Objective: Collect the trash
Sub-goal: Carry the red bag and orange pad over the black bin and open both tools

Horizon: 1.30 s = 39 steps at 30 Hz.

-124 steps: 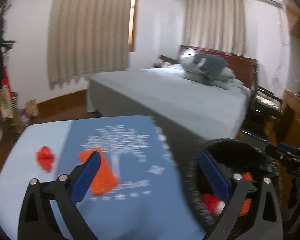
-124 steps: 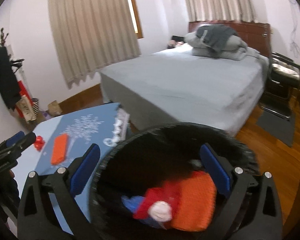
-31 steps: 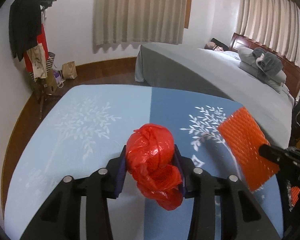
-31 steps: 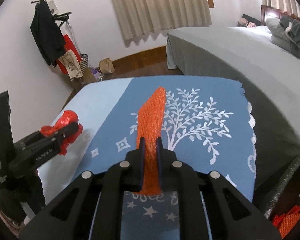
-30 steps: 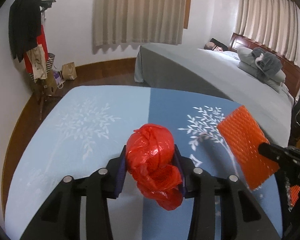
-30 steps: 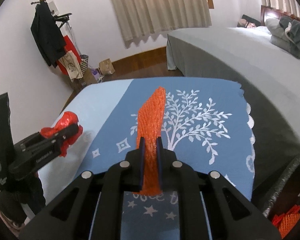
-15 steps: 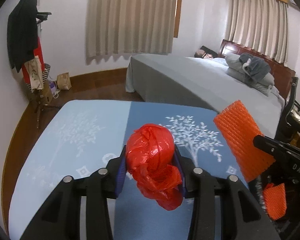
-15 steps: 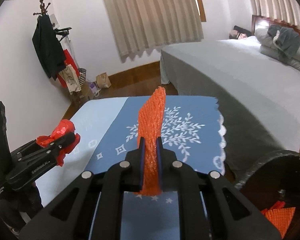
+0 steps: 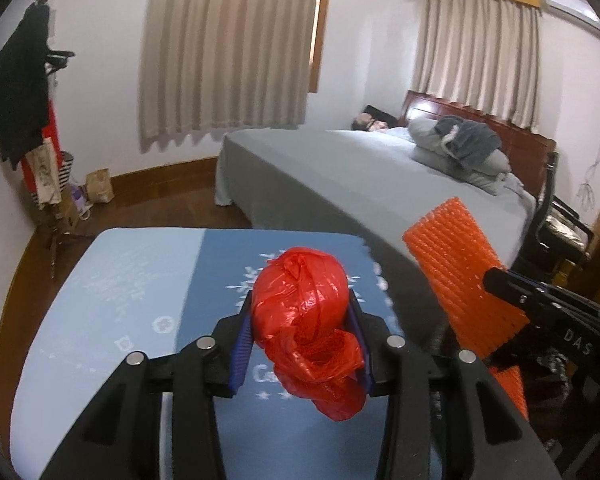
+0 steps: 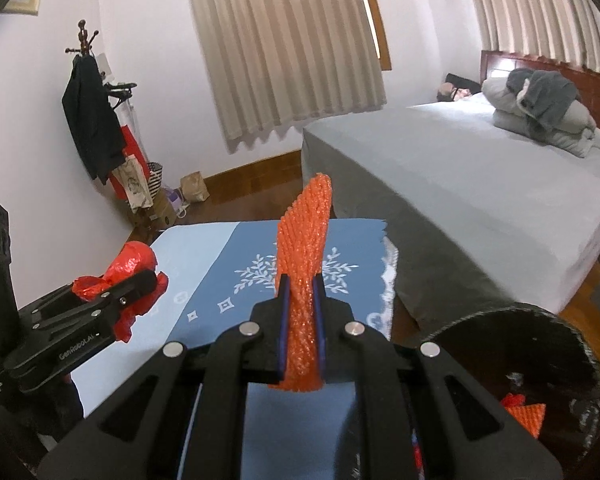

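Two pieces of trash in hand, neither binned yet; left claw (image 9: pixel 300 344) pinching a crumpled red plastic bag (image 9: pixel 306 328) between its blue pads, held up clear of the counter (image 9: pixel 120 280); right claw (image 10: pixel 300 320) pressed almost together on an orange foam net (image 10: pixel 302 264), flattened in the grip and standing upright out of it, also lifted off the blue cloth.

Bin (image 10: pixel 540 360) low on the right in the right wrist view, black, round, mouth up, just beside the counter's scalloped edge and the bed (image 10: pixel 460 184); more orange netting and a scrap of red already lying at the bottom, so part of the job apparently done.

No other loose trash visible on the stretch of counter in view; near part hidden behind both claws, so cannot tell about that.

Left to do, judging from this: carry both pieces over the bin's mouth, spread each claw, let the bag and the net drop in; likely the last items, though not certain; light, springy stuff, may cling to a pad on release.
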Tool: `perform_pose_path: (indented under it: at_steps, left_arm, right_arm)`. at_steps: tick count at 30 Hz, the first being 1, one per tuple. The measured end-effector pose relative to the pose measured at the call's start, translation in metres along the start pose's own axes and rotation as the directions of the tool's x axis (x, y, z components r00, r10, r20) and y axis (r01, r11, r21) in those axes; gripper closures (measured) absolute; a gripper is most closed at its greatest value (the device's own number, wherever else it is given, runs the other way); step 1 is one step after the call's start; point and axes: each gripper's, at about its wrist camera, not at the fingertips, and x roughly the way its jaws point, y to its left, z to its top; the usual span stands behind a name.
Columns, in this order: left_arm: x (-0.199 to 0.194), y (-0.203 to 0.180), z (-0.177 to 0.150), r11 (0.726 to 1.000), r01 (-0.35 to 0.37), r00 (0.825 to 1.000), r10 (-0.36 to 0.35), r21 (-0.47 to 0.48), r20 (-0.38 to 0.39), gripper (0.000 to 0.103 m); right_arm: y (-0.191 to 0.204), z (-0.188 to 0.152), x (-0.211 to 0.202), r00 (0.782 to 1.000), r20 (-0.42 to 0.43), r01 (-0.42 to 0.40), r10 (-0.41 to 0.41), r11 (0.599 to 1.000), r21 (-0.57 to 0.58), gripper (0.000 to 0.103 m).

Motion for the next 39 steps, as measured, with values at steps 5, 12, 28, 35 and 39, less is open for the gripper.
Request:
perform_pose_path:
  at_steps: [5,12,28,35,39]
  left_arm:
    - [-0.011,-0.027,0.003,0.998,0.054,0.998,-0.054,0.033,0.019,0.061]
    - [-0.027,-0.065,0.008,0.990,0.119,0.991,-0.123,0.080,0.052,0.061]
    - [-0.039,-0.139,0.007,0.958,0.226,0.969,-0.239,0.174,0.056,0.061]
    - [-0.036,-0.166,0.004,0.942,0.263,0.960,-0.277,0.209,0.039,0.061]
    - [-0.034,-0.180,0.000,0.931,0.283,0.954,-0.298,0.230,0.031,0.061]
  right_arm:
    - [-0.014,-0.002,-0.029,0.999,0.035,0.024,-0.024,1.000,0.007,0.093]
    - [-0.029,-0.003,-0.063,0.995,0.080,0.060,-0.061,0.998,0.016,0.093]
    - [-0.066,-0.020,-0.119,0.980,0.133,0.140,-0.149,0.987,0.075,0.093]
    - [-0.083,-0.030,-0.133,0.971,0.135,0.185,-0.199,0.977,0.109,0.093]
    - [-0.096,-0.038,-0.140,0.965,0.130,0.212,-0.229,0.969,0.129,0.093]
